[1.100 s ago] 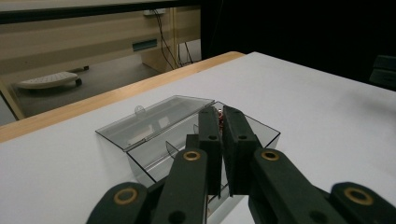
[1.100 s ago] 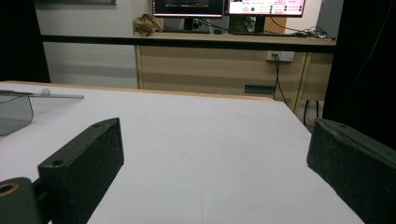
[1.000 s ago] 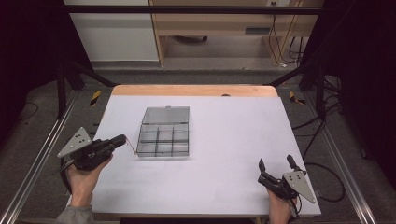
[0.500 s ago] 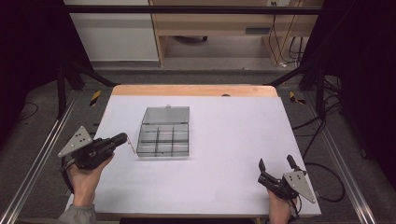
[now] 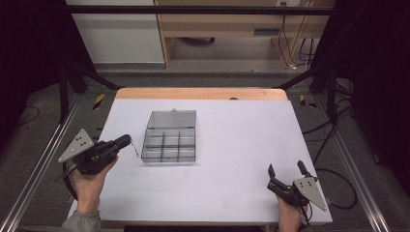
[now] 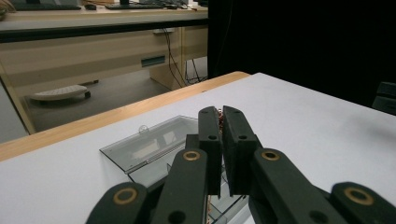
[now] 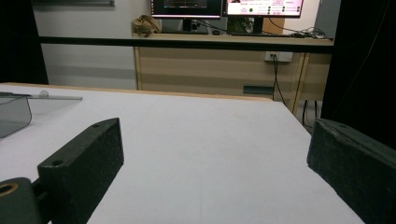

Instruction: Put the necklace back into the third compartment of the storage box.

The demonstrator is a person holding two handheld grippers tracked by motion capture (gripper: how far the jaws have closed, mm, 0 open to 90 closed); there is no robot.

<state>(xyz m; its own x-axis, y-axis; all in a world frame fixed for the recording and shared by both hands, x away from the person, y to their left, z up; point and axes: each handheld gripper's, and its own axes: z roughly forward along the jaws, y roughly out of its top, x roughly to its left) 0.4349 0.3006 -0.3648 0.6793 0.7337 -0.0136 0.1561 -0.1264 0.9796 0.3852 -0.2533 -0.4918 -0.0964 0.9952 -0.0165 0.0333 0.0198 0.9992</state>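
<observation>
1. clear plastic box [image 5: 169, 145] with small compartments lies on the left half of the table [image 5: 241, 145], about midway between the far and near edges; its lid [image 5: 171, 119] is already swung open and lies flat toward the far edge
2. the compartments look bare from the high view; anything tiny inside is too small to tell
3. left gripper [image 5: 126, 140] hovers just beside the box's left wall, near the table's left edge, jaws clenched together on a thin copper-coloured piece [image 5: 134, 150] that hangs from the tips; in the left gripper view a reddish sliver [image 6: 218, 117] sits pinched in the narrow slit at the tip of the left gripper [image 6: 220, 114], with the open box [image 6: 154, 170] right below and ahead
4. right gripper [image 5: 285, 167] rests by the near right corner of the table, well apart from the box, jaws spread wide with nothing between them; the right gripper view shows bare table between the tips of the right gripper [image 7: 217, 135] and the box [image 7: 11, 114] far off at the edge
5. judged from this: opening the box and picking up the piece look done; left to do is carrying the piece over a compartment, letting it go, and likely closing the lid
</observation>
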